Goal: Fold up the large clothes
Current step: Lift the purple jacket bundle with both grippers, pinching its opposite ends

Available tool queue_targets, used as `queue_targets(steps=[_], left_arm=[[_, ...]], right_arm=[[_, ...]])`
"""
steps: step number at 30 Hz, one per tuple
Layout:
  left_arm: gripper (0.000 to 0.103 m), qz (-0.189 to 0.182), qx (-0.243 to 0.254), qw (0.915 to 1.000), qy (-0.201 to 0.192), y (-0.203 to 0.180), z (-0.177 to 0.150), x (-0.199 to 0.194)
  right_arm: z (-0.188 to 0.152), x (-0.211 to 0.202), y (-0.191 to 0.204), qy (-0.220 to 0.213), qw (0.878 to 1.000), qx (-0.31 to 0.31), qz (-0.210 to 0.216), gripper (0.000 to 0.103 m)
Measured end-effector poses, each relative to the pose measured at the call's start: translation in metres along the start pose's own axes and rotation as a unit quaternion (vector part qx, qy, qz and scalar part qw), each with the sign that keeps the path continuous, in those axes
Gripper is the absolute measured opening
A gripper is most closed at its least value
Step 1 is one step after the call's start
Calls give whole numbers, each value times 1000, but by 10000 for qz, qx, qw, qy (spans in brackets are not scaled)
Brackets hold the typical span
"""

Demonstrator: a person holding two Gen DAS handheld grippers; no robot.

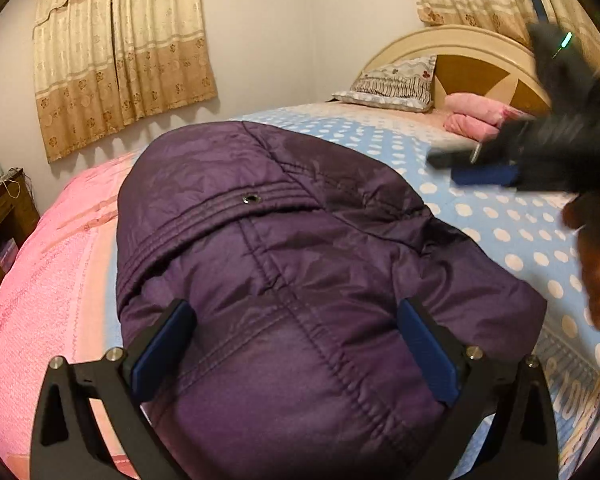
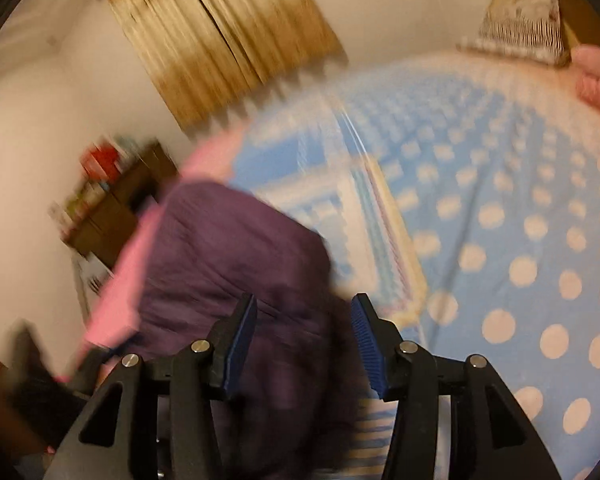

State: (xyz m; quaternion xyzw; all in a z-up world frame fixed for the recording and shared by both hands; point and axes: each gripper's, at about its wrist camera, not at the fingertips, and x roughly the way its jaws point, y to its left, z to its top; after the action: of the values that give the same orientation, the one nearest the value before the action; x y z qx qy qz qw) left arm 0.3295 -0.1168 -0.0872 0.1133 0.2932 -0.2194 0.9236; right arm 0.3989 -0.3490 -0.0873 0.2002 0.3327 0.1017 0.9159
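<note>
A dark purple quilted jacket (image 1: 284, 248) lies folded in a thick bundle on the bed, near its front edge. My left gripper (image 1: 296, 312) is open wide, its blue pads on either side of the jacket's near end, empty. My right gripper (image 2: 304, 312) is open and empty, just above the jacket's right edge (image 2: 228, 256); this view is blurred by motion. The right gripper also shows, blurred, at the right of the left wrist view (image 1: 500, 164), above the blue bedspread.
The bed has a blue polka-dot spread (image 1: 500, 216) and a pink blanket (image 1: 48, 280) on its left. Pillows (image 1: 396, 84) and a folded pink cloth (image 1: 476, 116) lie by the headboard (image 1: 472, 68). A wooden cabinet (image 1: 0, 216) stands at the left by the curtained wall.
</note>
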Motion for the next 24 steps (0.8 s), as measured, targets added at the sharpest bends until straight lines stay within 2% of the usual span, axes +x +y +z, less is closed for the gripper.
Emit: queue_targets(steps=[2,5,7,9,10,12,14,16,19,22,24], left_arm=[[103,24,27,10000,-52,0,0,0],[103,-49,-73,9998,-151,6,-3,-7],[103,-123,-261,9992,-280,15,-9,-17],[103,-266,-557,9972,-412,29,-15,-32],[103,-348,-603,9967,-408,31,-17,-36],[103,-481,-601,9953,-586,38,-25,-53],[103,-435,-419,9947,-830,43,-29,-69],[103,-221,-419,9939,-992,55,-24,-75],[103,-41,-776,9933,-855,77,-2,-60],[103,254,-588,9978,-146,77,13,-16],[103,285,-466,9985,55,72,9,3]], right_arm=[[2,-9,30,-79,9989,-275,358,51],[0,10,62,402,9940,-424,922,51],[-5,37,67,841,9934,-351,697,51],[-11,61,50,1282,9870,218,940,51],[-14,68,42,1333,9852,367,1013,50],[-17,70,38,1302,9873,307,861,50],[-20,70,37,1334,9890,94,626,50],[-23,70,33,1311,9904,-100,435,50],[-33,66,16,1210,9912,95,526,50],[-39,64,11,1092,9928,37,486,50],[-43,63,13,1037,9938,-70,388,50]])
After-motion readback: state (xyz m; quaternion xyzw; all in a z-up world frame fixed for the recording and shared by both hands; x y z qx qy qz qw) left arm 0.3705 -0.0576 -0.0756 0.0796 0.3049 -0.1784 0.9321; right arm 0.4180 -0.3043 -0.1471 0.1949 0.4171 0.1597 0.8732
